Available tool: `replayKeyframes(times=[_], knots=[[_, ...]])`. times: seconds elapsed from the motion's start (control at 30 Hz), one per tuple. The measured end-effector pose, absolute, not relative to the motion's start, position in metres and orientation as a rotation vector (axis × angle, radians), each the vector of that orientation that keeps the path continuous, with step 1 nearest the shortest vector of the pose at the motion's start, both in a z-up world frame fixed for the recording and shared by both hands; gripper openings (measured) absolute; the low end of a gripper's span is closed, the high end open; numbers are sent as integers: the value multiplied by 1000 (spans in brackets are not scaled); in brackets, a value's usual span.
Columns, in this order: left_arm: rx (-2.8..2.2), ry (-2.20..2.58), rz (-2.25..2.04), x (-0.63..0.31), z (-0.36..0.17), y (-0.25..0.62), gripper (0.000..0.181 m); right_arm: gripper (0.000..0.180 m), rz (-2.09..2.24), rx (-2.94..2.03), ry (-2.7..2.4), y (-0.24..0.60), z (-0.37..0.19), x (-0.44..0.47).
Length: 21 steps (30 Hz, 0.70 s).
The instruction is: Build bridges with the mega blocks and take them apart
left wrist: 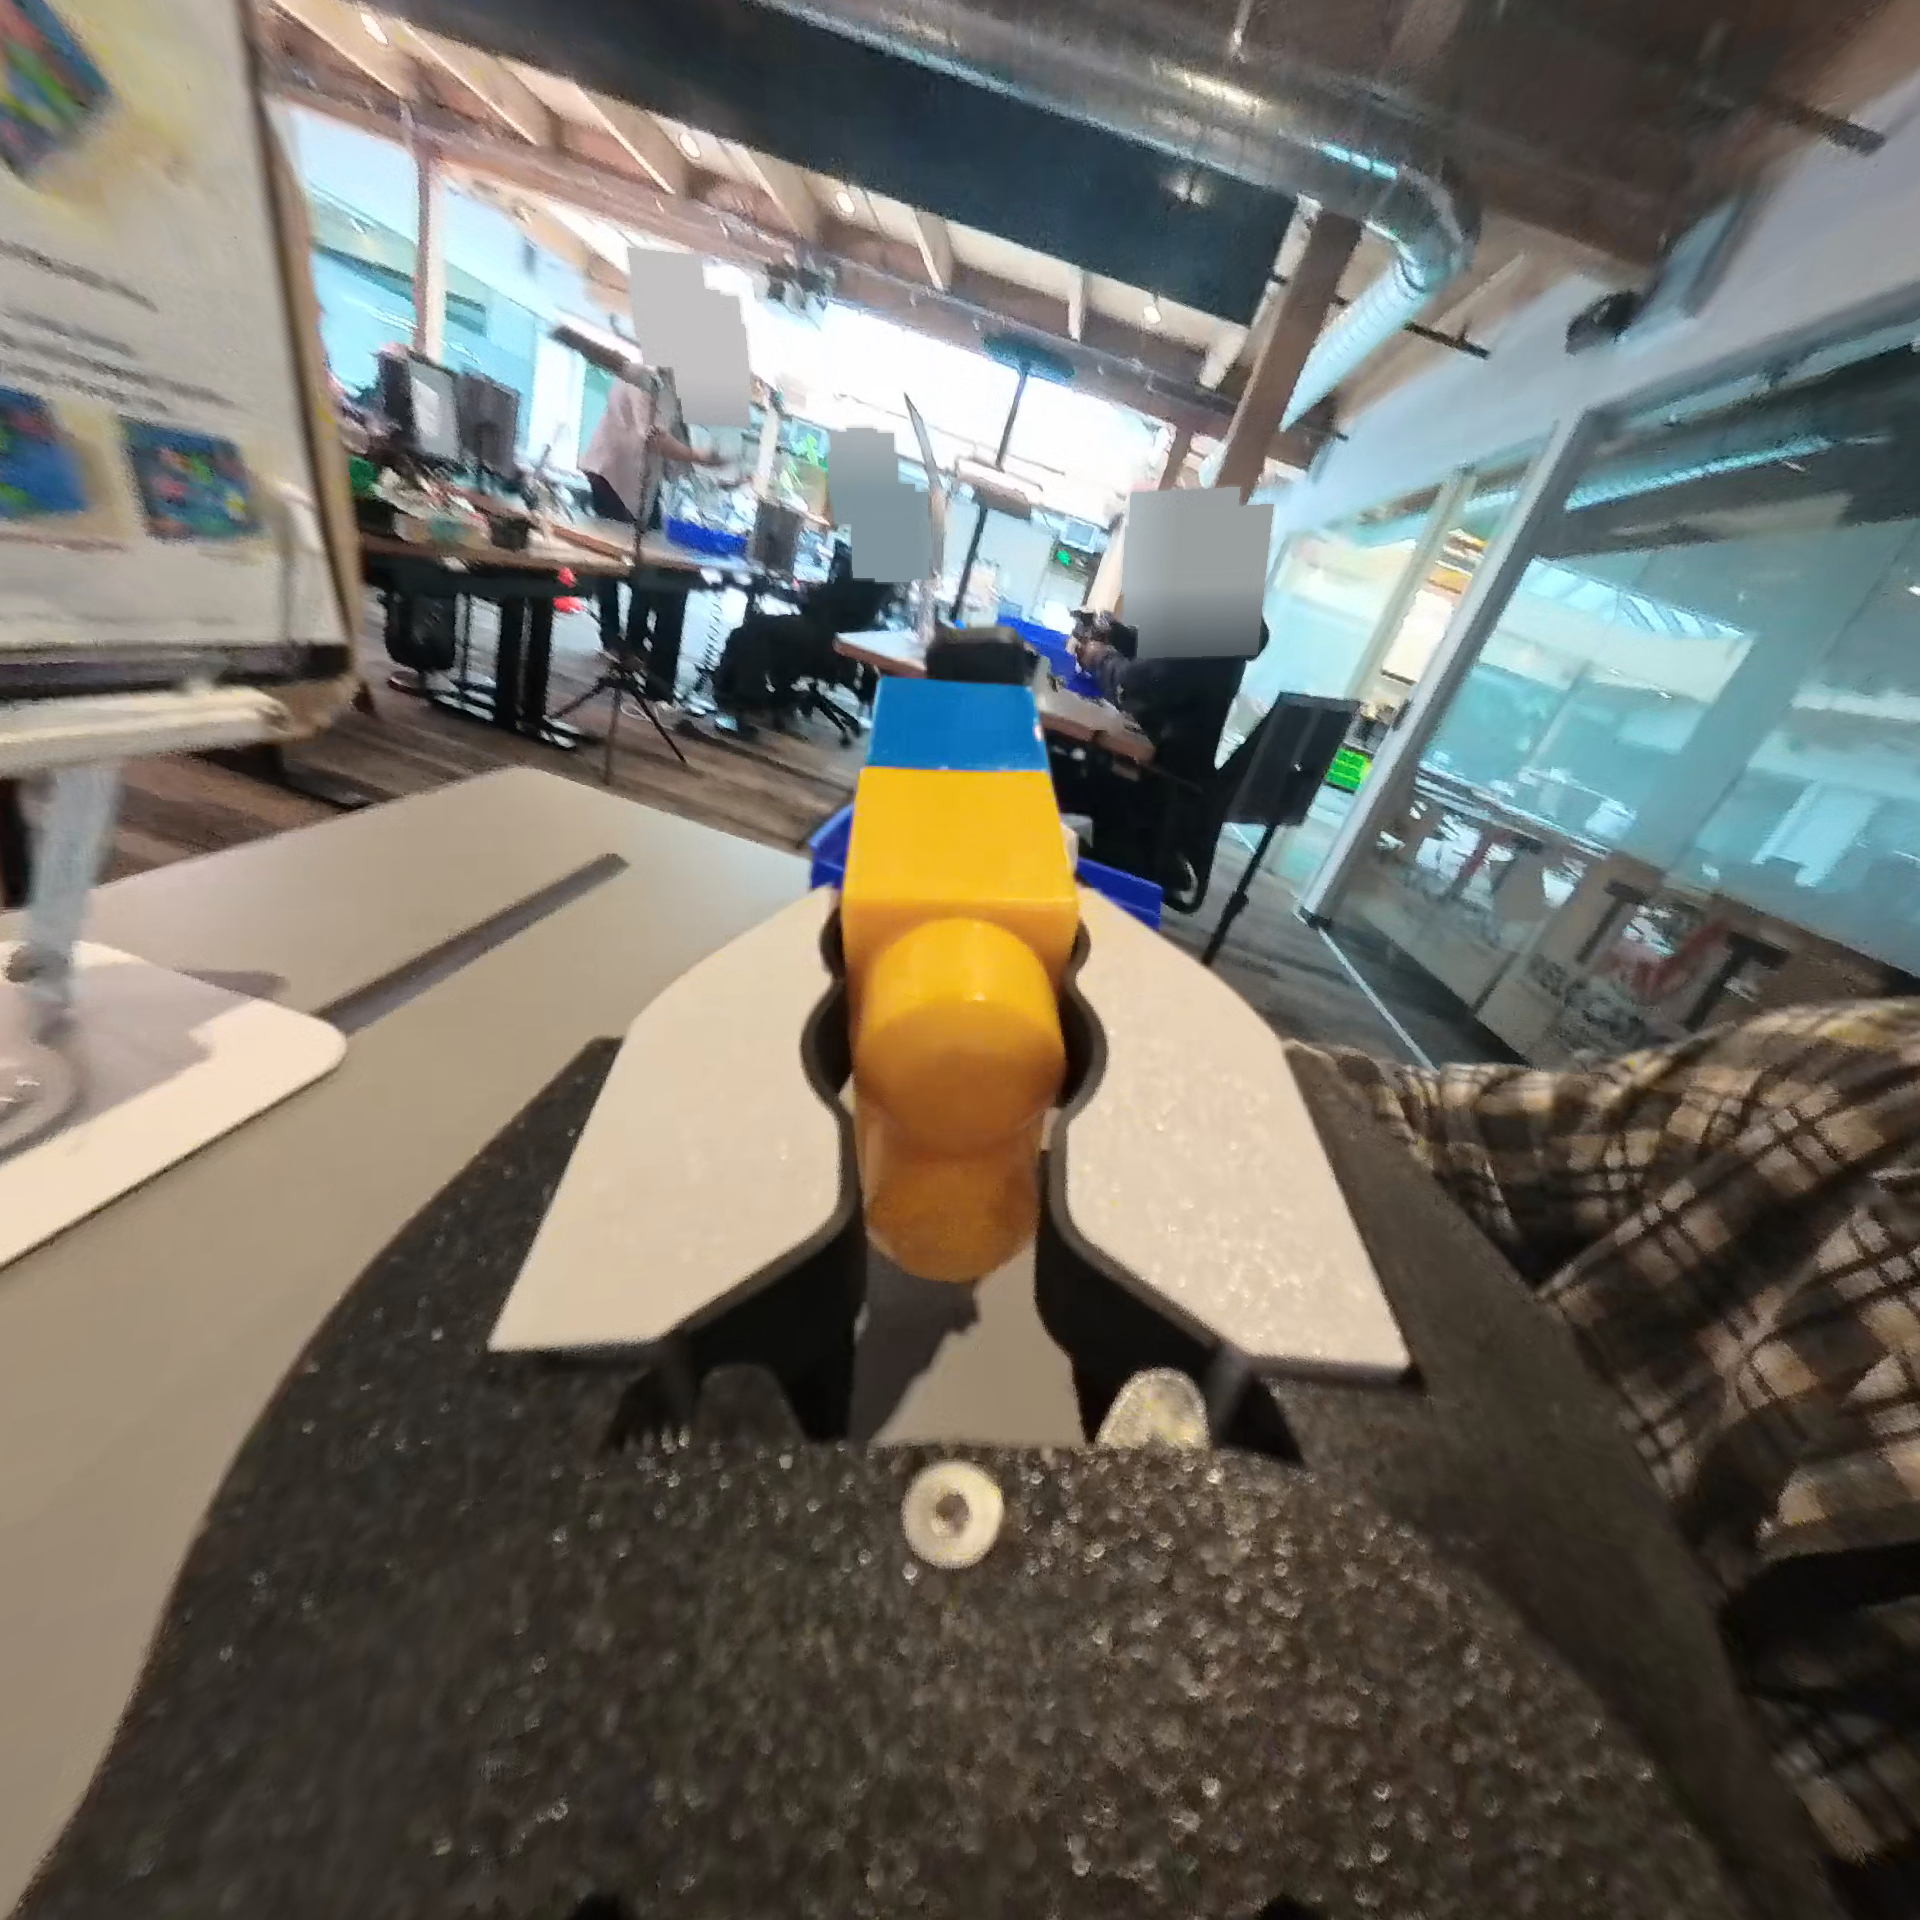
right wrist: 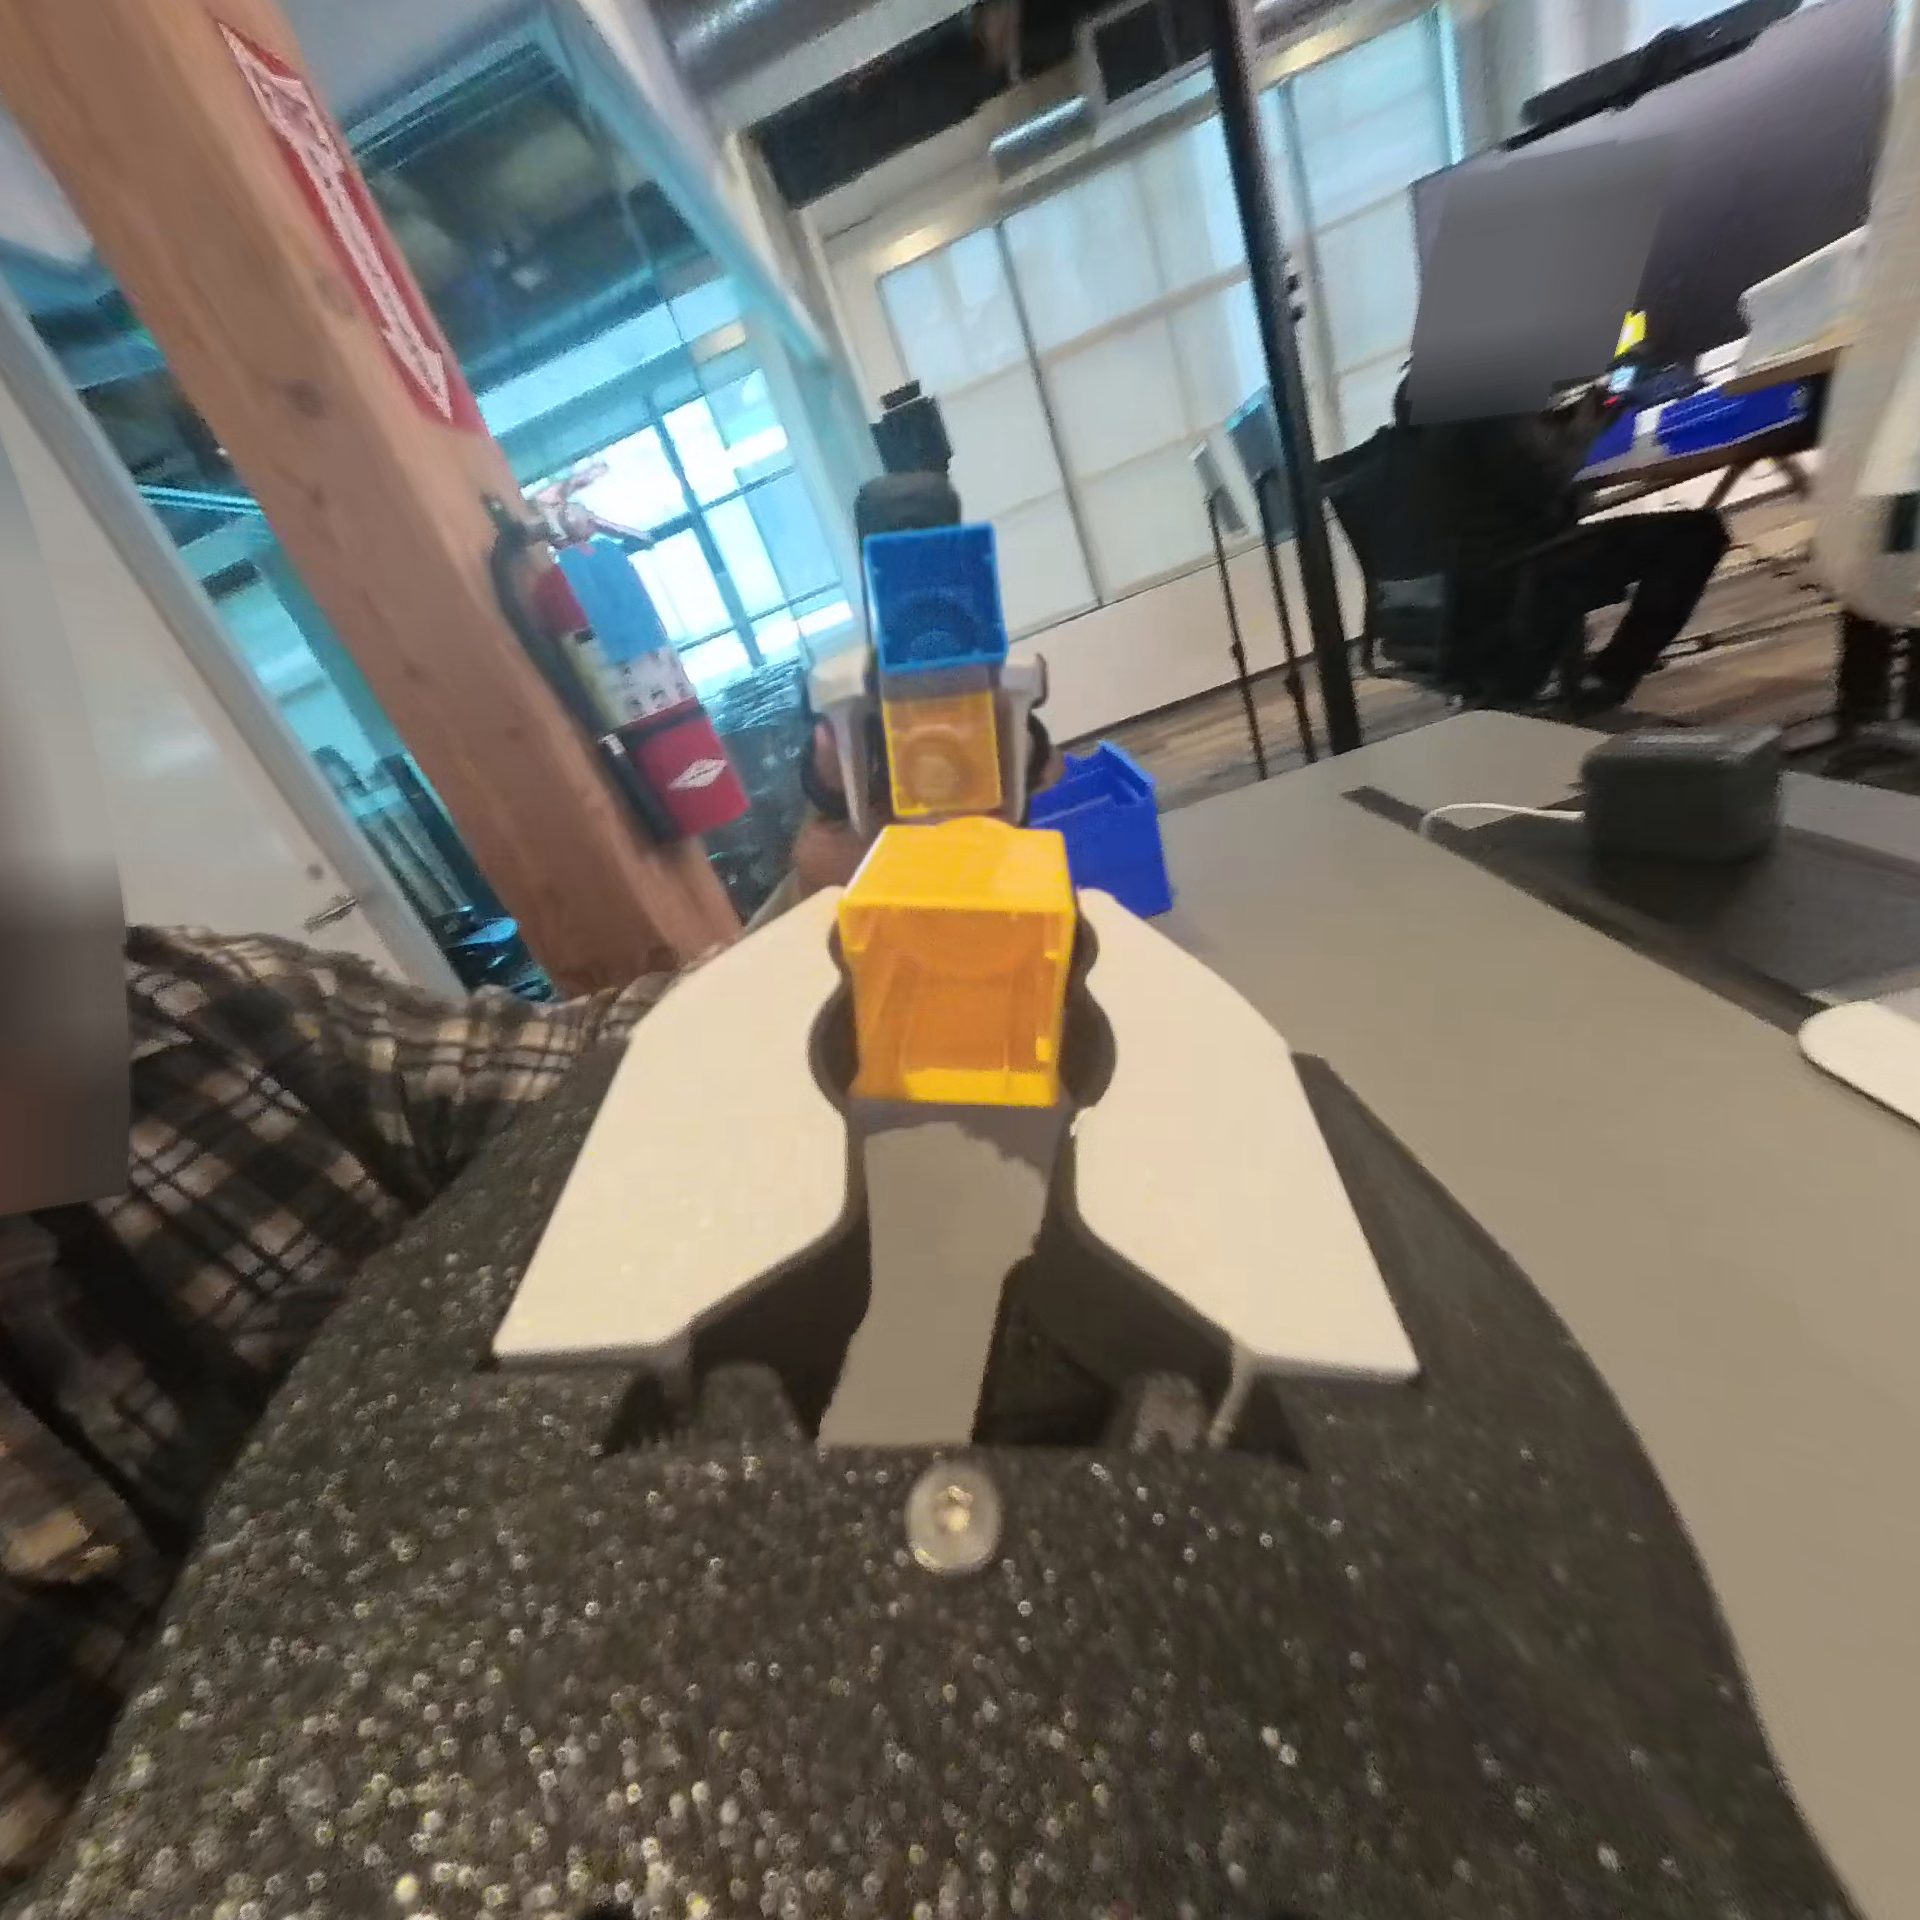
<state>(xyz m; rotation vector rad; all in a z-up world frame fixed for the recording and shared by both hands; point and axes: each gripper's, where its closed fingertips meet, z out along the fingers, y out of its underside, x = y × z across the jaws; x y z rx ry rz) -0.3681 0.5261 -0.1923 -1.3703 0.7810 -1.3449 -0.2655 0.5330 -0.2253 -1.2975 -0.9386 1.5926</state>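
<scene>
In the left wrist view my left gripper (left wrist: 956,940) is shut on a yellow block (left wrist: 956,862) whose studs point back at the camera. A blue block (left wrist: 956,727) is joined to its far end. In the right wrist view my right gripper (right wrist: 956,940) is shut on a second yellow block (right wrist: 951,997), hollow underside towards the camera. Just beyond it, the left gripper (right wrist: 935,743) shows with its yellow block (right wrist: 940,764) and the blue block (right wrist: 935,603) above that. Both grippers are held above the grey table (right wrist: 1455,1039), facing each other.
A blue bin (right wrist: 1101,831) stands at the table's far edge and also shows in the left wrist view (left wrist: 1127,894). A stand with a white base (left wrist: 156,1091) and a picture board (left wrist: 135,364) are at the left. A grey box with a cable (right wrist: 1678,795) lies at the right. Plaid sleeves (left wrist: 1662,1247) are close by. The left gripper's tips are roughly 11 centimetres from the right gripper's.
</scene>
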Motion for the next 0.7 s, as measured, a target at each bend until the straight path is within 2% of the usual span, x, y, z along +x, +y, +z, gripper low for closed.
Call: replayKeyframes(times=[0.1, 0.2, 0.33, 0.47, 0.6, 0.63, 0.7], knots=[[-1367, 820, -1335, -365, -190, 521, 36, 36, 1554, -1325, -900, 534, -218, -260], [-1357, 894, -1351, -352, -189, 507, 36, 36, 1338, -1439, -838, 529, -207, -227], [-1329, 982, -1362, -340, -184, 487, 36, 36, 786, -1762, -666, 536, -211, -94], [-1324, 1029, -1385, -331, -183, 478, 37, 36, 402, -2086, -477, 524, -259, 45], [-1333, 1053, -1369, -326, -186, 475, 37, 37, 405, -2207, -420, 509, -308, 82], [-1336, 1056, -1373, -325, -187, 475, 37, 42, 387, -2219, -424, 509, -315, 85], [-1344, 1055, -1378, -325, -188, 475, 37, 67, 356, -2218, -433, 513, -319, 89]])
